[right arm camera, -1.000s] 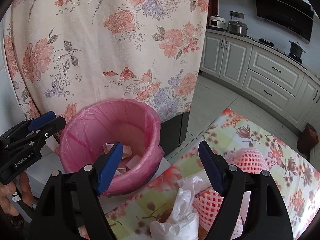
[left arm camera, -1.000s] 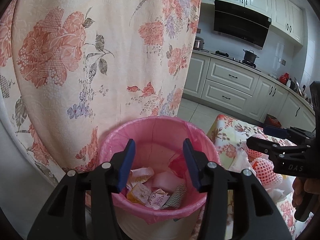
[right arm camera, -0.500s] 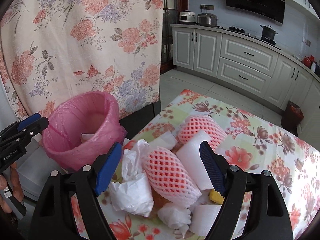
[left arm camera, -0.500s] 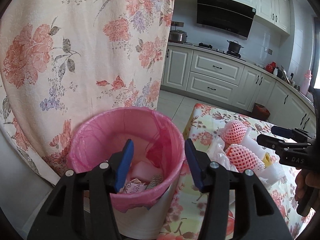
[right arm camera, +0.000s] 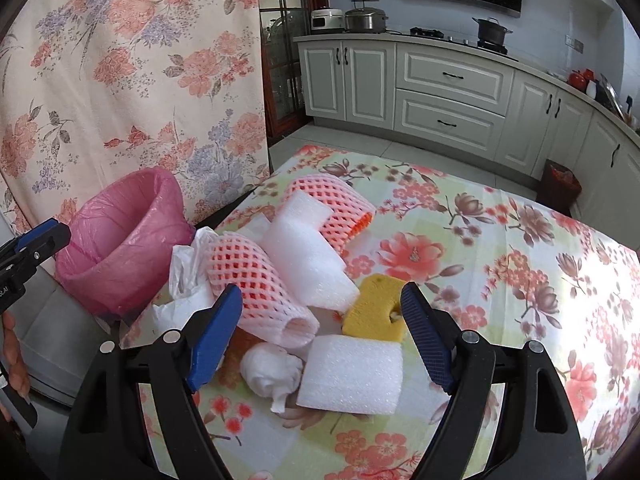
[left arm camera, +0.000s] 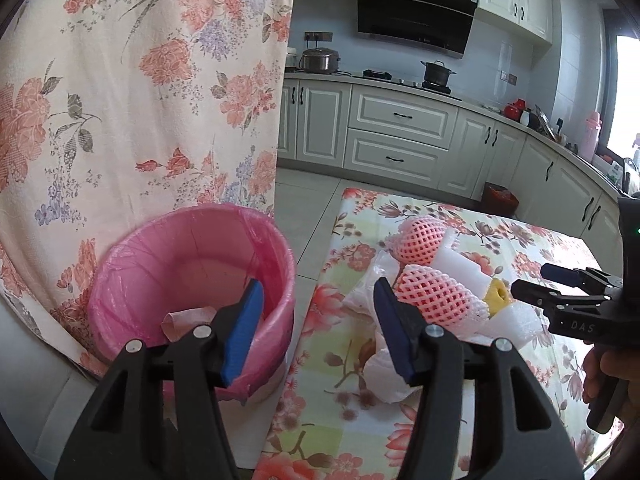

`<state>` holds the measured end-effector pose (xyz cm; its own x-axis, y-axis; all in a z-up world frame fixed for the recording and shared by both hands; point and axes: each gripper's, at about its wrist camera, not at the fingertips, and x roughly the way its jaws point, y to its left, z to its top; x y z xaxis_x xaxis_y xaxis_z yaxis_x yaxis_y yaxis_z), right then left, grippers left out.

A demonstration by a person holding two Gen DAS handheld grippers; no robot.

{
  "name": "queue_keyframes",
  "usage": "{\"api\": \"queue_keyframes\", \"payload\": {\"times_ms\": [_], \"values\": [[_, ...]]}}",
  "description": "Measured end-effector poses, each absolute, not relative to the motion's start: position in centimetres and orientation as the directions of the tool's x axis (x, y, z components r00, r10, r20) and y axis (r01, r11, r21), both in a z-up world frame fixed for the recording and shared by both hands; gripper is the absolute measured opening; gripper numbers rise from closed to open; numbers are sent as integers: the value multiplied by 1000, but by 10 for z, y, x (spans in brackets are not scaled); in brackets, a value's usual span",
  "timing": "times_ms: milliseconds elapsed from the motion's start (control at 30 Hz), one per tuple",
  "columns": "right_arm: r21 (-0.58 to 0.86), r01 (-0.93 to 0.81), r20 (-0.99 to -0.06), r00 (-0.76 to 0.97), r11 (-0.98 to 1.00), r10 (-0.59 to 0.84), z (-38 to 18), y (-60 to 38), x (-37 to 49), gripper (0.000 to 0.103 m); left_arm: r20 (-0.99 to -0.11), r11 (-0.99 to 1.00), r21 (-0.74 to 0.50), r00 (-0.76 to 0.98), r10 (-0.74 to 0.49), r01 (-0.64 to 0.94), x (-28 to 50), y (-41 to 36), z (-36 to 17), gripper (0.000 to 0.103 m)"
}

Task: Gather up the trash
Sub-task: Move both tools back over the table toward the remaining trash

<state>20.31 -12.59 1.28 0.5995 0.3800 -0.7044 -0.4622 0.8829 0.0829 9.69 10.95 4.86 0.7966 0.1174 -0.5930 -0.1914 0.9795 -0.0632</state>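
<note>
Both claws are opening and hold nothing: left claw beside the pink bin, right claw over the trash pile on the flowered worktop.

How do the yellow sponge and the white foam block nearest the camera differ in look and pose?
The sponge is yellow, coarse and notched with a hole at one edge; the foam block is white, smooth and plain. The sponge lies propped on the pile, behind the block; the block lies flat on the tablecloth, nearer the camera. Both lie between the opening jaws of the right gripper, untouched.
</note>
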Motion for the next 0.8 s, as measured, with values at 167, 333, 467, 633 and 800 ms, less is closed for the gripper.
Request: {"api": "queue_keyframes", "payload": {"times_ms": [167,333,467,633,800], "values": [[93,-439,-723,587,894,364,-2,-144,202,80,-611,985,-63,787,89,-160,103,92,42,61],[97,-427,-744,568,899,351,-17,-153,202,82,-639,990,-68,767,51,-123,110,75,31,68],[104,-427,-758,550,898,350,-28,-157,201,83,-671,992,-83,741,17,-98,117,64,19,72],[129,-437,-757,537,890,373,-32,-158,200,84,-723,992,-103,690,-23,-75,126,54,-2,78],[136,-436,-757,534,889,378,-31,-159,198,84,-758,991,-113,652,-36,-76,134,52,-20,80]]}}
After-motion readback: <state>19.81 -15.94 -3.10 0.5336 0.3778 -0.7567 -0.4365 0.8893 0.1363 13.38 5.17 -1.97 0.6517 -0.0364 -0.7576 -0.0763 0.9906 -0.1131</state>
